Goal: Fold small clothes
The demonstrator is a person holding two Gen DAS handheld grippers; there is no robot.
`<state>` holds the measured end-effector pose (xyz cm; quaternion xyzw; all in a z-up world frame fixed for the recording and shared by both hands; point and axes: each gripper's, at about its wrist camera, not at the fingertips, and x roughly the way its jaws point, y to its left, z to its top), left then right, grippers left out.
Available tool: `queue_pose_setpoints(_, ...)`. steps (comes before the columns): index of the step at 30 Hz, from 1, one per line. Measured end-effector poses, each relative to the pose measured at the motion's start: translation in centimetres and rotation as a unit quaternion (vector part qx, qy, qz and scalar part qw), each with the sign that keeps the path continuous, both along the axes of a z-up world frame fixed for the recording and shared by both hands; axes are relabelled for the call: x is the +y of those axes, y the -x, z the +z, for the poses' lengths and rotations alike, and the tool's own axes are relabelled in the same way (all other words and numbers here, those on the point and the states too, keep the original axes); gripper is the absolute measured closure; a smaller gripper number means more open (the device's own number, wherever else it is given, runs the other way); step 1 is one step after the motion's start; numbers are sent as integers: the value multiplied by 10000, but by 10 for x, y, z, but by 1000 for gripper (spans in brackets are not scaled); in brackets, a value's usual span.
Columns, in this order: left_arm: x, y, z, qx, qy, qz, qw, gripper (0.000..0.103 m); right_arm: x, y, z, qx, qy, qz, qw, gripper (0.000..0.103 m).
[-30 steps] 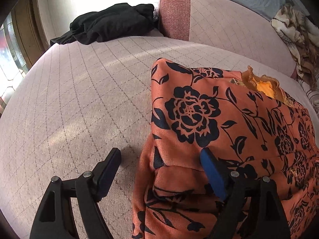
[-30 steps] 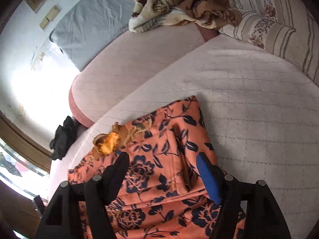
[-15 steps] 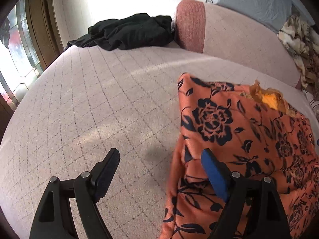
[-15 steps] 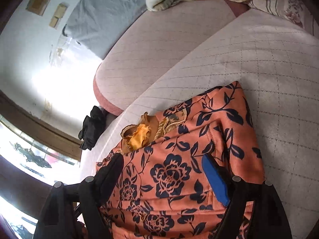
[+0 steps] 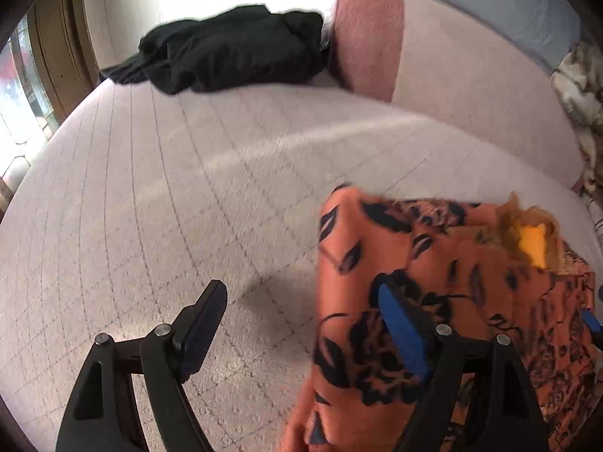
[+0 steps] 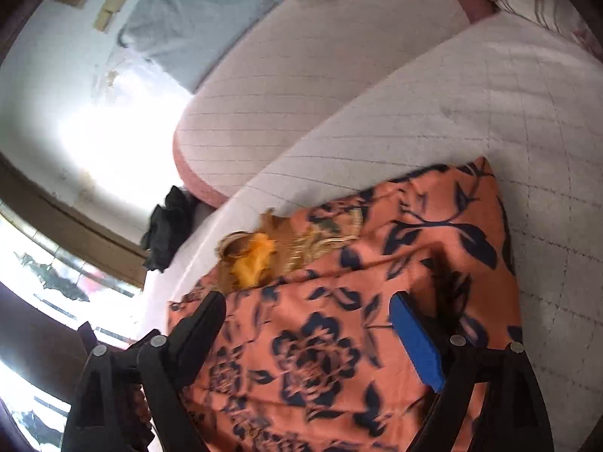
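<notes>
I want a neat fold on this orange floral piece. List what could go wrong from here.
The left gripper straddles the orange floral garment edge, one finger over bare mattress: it may pinch only a thin edge. The right gripper is opening above the folded cloth; layers may slip. The yellow lacy part could bunch in the fold.

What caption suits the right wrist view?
Right gripper, jaws opening, hovers over the orange floral garment lying on the pink quilted bed.

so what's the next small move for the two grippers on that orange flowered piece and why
Probably bring the left gripper back over the orange floral garment to pinch its near edge. Its jaws stand open, mostly over bare bed cover. The right gripper hangs over the cloth, jaws opening, gripping nothing. The garment looks only partly folded.
</notes>
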<state>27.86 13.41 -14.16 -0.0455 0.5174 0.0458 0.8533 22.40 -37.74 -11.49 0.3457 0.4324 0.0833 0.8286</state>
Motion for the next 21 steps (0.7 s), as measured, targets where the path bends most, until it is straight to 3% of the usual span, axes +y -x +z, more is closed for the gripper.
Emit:
queue_pose_setpoints(1,0,4,0,-310,-73,37,9995,16,-10,-1,-13,-51,-351,-165,9992,13)
queue_pose_setpoints(3,-6,13,9,-384,-308,-125,9987,16,-15,9,-1,-179,-601,-398,9972,13)
queue_pose_setpoints(7,9,60,35,-745,170,-67,9971,16,-8,53,41,-534,-281,-69,9982,13)
queue_pose_setpoints(10,25,111,53,-930,405,27,9948,16,-8,107,52,-545,-97,-30,9985,13)
queue_pose_setpoints(16,42,211,61,-733,698,3,9949,16,-11,219,49,-269,434,-163,9986,13)
queue_pose_setpoints(21,45,280,44,-418,889,13,9952,16,-19,271,35,337,1013,-277,9939,13)
